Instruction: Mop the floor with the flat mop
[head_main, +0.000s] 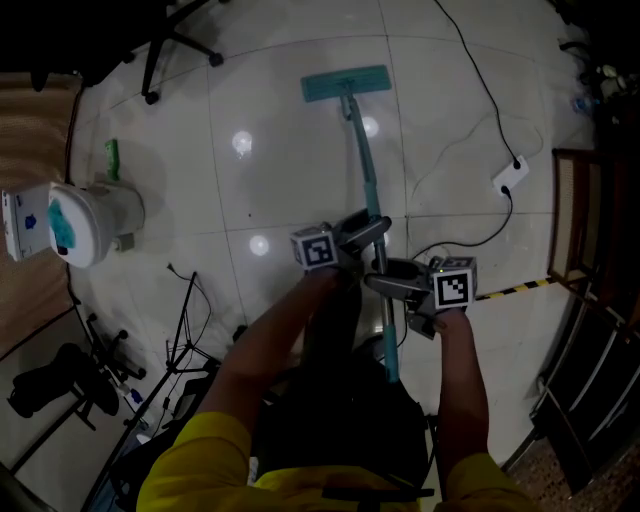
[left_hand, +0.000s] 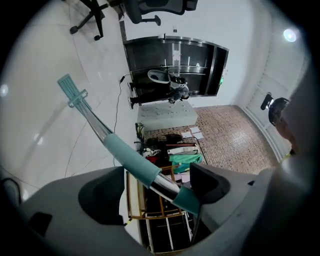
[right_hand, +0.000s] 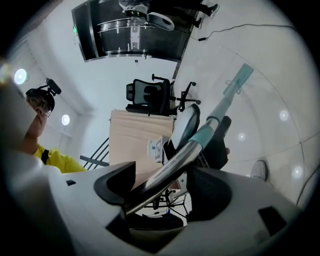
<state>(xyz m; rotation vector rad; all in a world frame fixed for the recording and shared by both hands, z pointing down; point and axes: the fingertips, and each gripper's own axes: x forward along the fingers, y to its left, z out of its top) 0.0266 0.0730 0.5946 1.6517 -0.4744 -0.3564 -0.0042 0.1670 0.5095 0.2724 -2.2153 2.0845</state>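
The flat mop's teal head (head_main: 345, 85) lies flat on the white tiled floor (head_main: 280, 180) ahead of me. Its handle (head_main: 368, 190) slants back toward my body. My left gripper (head_main: 365, 235) is shut on the handle, and my right gripper (head_main: 385, 283) is shut on it just below. In the left gripper view the handle's teal sleeve (left_hand: 131, 159) crosses between the jaws of the left gripper (left_hand: 155, 187), and the mop head (left_hand: 70, 89) shows far off. The right gripper (right_hand: 165, 185) has the metal shaft (right_hand: 175, 165) lying slantwise across its jaws.
A white toilet-like fixture (head_main: 95, 220) stands at the left, a green item (head_main: 112, 158) beside it. An office chair base (head_main: 175, 45) is at the far left. A power strip (head_main: 510, 175) with cable lies right of the mop. Wooden furniture (head_main: 575, 215) and yellow-black tape (head_main: 515, 290) border the right; tripod legs (head_main: 185, 320) stand near left.
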